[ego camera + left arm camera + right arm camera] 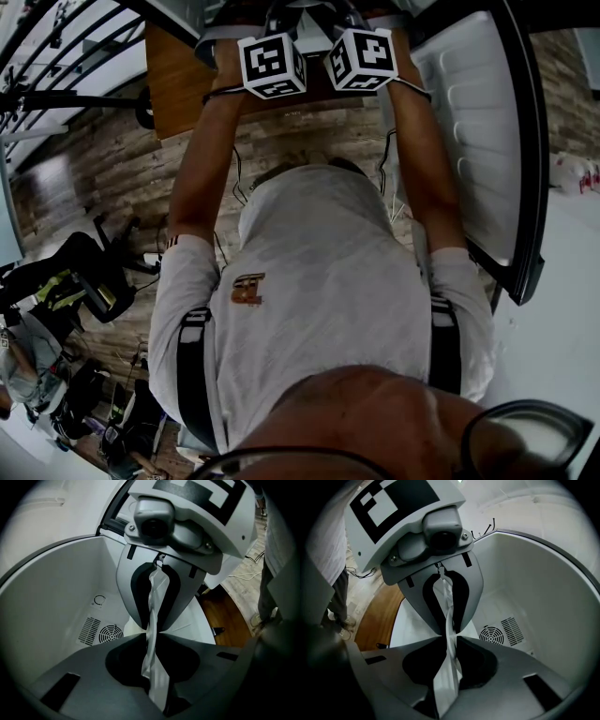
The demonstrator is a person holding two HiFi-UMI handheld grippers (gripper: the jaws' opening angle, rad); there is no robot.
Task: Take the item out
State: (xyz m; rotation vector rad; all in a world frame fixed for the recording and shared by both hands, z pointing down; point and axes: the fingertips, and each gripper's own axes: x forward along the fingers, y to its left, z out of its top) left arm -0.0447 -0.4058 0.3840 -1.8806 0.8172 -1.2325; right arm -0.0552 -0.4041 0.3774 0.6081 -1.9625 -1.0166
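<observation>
Two grippers pinch one thin white sheet inside a white fridge.
The left gripper (151, 638) and the right gripper (450, 637) meet tip to tip. Each has its jaws pressed onto the single twisted white sheet (154, 599), which runs from one to the other in the fridge compartment (56, 588). One round fan vent (110, 633) and one slotted grille (88, 630) sit in the wall behind. The one door (469, 122) stands open over the wood floor (227, 613). In each gripper view the facing gripper blocks much of the interior.
</observation>
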